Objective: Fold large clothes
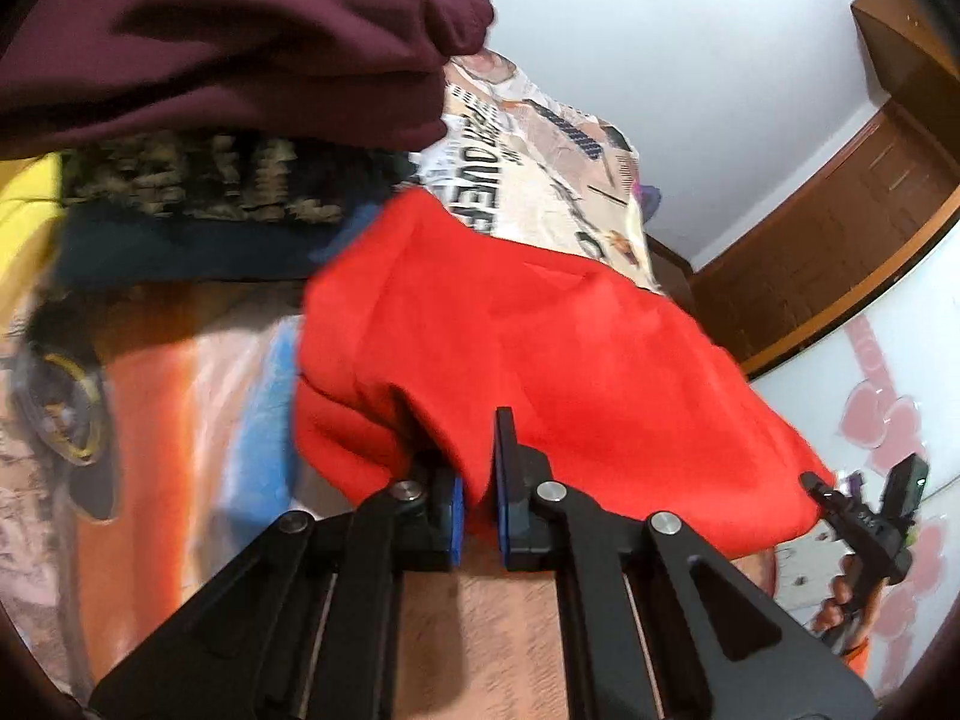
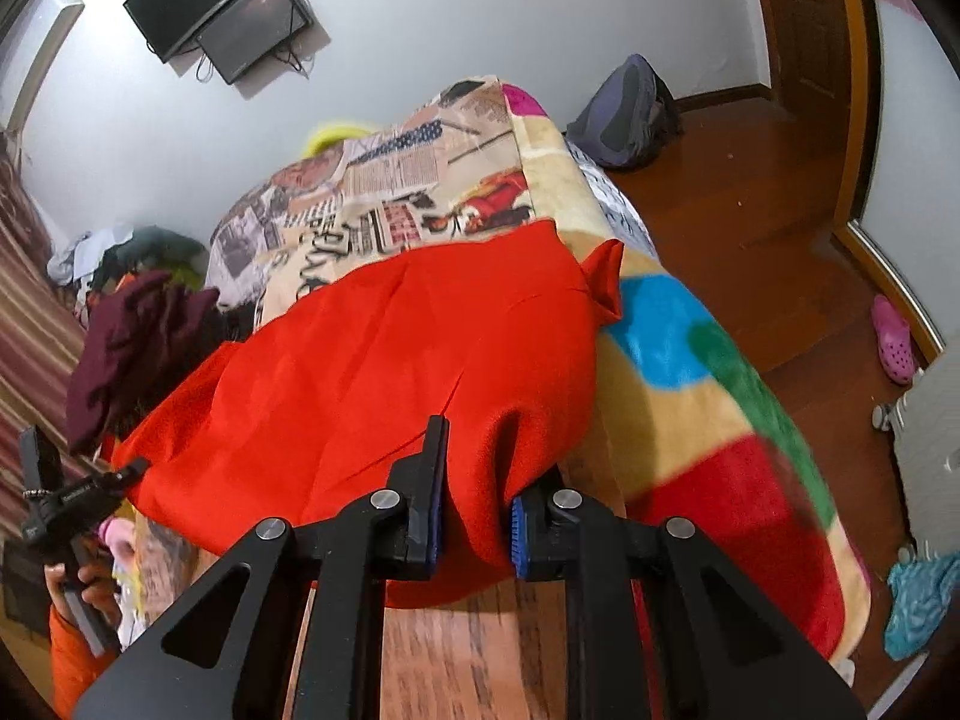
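A large red garment lies across the bed's patterned blanket, its near edge lifted off the bed. My left gripper is shut on a bunched fold at that edge, blue pads pinching the cloth. In the right wrist view the same red garment spreads ahead, and my right gripper is shut on a thick fold of its near hem. Each gripper shows in the other's view: the right gripper at the far right, the left gripper at the far left, both at the cloth's edge.
A maroon garment tops a pile with camouflage cloth at the left. The multicoloured blanket hangs over the bed's right side. On the wooden floor are a backpack, a pink shoe and teal cloth. A screen hangs on the wall.
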The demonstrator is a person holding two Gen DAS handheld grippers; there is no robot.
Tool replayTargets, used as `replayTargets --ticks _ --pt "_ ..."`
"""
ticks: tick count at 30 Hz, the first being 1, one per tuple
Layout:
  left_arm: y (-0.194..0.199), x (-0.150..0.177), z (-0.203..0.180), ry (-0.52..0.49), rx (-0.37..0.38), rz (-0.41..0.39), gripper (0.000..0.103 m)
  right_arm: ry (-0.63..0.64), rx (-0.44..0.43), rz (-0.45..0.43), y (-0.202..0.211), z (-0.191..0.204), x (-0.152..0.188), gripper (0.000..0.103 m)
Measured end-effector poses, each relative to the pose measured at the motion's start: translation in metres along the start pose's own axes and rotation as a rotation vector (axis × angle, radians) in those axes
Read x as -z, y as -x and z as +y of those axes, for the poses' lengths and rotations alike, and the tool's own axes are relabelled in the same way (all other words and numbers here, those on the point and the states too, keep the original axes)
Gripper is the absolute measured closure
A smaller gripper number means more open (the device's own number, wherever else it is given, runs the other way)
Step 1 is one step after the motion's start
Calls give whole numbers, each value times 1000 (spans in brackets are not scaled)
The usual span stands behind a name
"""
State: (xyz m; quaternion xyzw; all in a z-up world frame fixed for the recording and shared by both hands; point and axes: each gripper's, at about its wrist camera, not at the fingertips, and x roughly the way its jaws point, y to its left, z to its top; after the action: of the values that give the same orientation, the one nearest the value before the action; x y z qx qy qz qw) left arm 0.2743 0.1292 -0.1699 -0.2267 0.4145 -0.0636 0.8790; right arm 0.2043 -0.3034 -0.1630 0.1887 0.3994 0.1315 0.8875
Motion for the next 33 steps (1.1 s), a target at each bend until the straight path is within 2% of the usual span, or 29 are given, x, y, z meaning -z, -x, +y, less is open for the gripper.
replayTargets --ticks 3,7,9,13,15,16,18,19,20,21,22,24,26,29,33 --pt "10 15 16 -21 -101 -26 96 -15 11 16 0 -8 13 88" --pt "6 39 44 -16 -295 8 96 -33 50 43 -6 -13 25 87" --pt "4 50 56 12 -331 18 96 -1 101 36 -3 -9 30 85" --pt "17 55 77 117 -265 25 92 144 252 6 7 10 32 75" --pt "29 62 74 133 -241 15 78 210 314 1 12 17 32 71" --pt "32 62 69 130 -225 3 74 244 347 -5 14 22 31 70" --pt "32 60 58 117 -199 -18 59 288 388 -24 21 29 29 70" --pt "30 58 51 112 -189 -26 54 302 398 -37 25 32 27 70" --pt "27 56 43 110 -177 -31 44 306 399 -48 29 34 25 69" --pt "28 55 41 110 -168 -35 40 304 394 -64 34 37 23 64" --pt "27 54 35 112 -155 -43 40 298 387 -81 39 38 21 59" --pt "23 53 26 99 -133 -33 40 280 372 -127 49 43 17 41" --pt "13 53 20 100 -98 -3 40 279 353 -181 57 52 13 33" --pt "-3 55 22 158 -29 55 40 310 322 -203 57 69 8 28" --pt "-26 57 33 303 82 123 40 372 278 -197 41 92 4 27"
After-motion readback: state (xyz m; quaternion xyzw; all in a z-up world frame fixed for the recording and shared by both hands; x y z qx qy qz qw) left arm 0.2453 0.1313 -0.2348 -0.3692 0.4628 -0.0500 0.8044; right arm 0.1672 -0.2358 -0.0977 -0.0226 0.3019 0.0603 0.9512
